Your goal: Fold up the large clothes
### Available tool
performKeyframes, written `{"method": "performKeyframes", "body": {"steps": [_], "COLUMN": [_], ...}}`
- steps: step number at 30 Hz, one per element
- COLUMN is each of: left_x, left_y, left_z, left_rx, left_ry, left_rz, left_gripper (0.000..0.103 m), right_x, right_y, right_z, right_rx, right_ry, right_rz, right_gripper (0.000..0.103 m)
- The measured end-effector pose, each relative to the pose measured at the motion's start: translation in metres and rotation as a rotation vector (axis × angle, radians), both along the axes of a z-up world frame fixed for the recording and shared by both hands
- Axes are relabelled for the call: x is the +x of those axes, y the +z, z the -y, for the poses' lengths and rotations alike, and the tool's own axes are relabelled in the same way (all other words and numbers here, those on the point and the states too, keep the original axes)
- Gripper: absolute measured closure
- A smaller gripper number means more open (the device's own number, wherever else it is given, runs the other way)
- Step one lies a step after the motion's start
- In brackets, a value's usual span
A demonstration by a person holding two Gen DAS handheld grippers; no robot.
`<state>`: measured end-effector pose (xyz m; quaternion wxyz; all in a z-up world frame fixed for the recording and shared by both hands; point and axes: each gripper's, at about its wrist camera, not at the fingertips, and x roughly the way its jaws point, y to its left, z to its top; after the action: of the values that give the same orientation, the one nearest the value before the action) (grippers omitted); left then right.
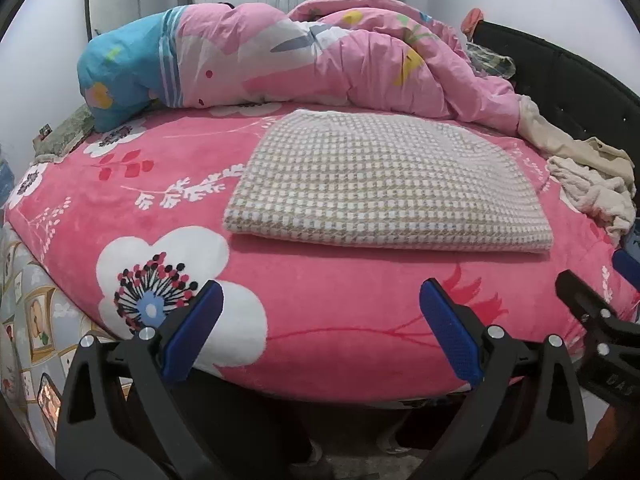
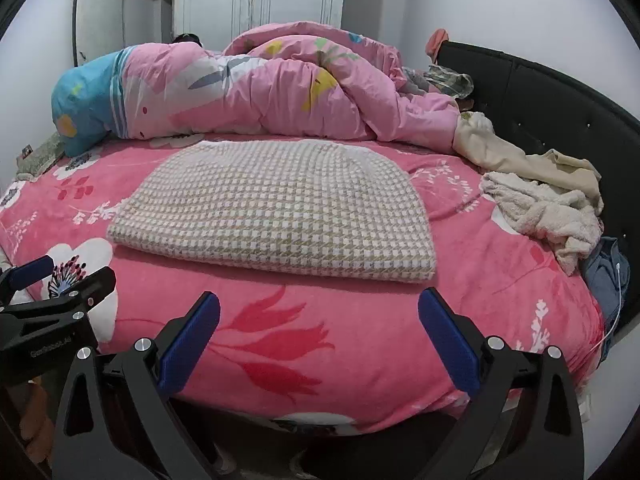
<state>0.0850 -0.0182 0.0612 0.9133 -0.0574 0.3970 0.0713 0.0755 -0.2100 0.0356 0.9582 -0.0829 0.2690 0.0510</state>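
A beige and white houndstooth garment (image 1: 380, 184) (image 2: 276, 208) lies folded flat into a rectangle on the pink floral bed cover (image 1: 320, 300) (image 2: 360, 320). My left gripper (image 1: 320, 296) hovers open over the bed's near edge, short of the garment, nothing between its blue pads. My right gripper (image 2: 318, 308) is open too, near the garment's front edge, with nothing held. Each gripper shows at the side of the other's view: the right one (image 1: 600, 300) and the left one (image 2: 60, 280).
A bunched pink and blue duvet (image 1: 280, 60) (image 2: 240, 88) lies across the far side. Cream and beige clothes (image 1: 588, 176) (image 2: 548, 208) are piled at the right by the black headboard (image 2: 560, 108). A blue garment (image 2: 604, 272) sits at the right edge.
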Motion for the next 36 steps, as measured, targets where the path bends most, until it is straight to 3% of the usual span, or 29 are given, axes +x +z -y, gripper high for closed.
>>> {"method": "performKeyframes", "body": {"steps": [16, 36], "left_x": [-0.0001, -0.0016], "left_y": [0.0026, 0.0041], "left_z": [-0.0009, -0.0027], "left_rx": [-0.041, -0.017], "left_ry": [0.026, 0.021], "left_rz": [-0.005, -0.004], "left_gripper": [0.008, 0.008], "right_x": [0.0011, -0.0006], "right_y": [0.0006, 0.0026], "right_z": [-0.0023, -0.0055], "right_rx": [0.003, -0.010], "right_ry": [0.002, -0.004], "right_rz": [-0.011, -0.010], "right_gripper": [0.006, 0.006]}}
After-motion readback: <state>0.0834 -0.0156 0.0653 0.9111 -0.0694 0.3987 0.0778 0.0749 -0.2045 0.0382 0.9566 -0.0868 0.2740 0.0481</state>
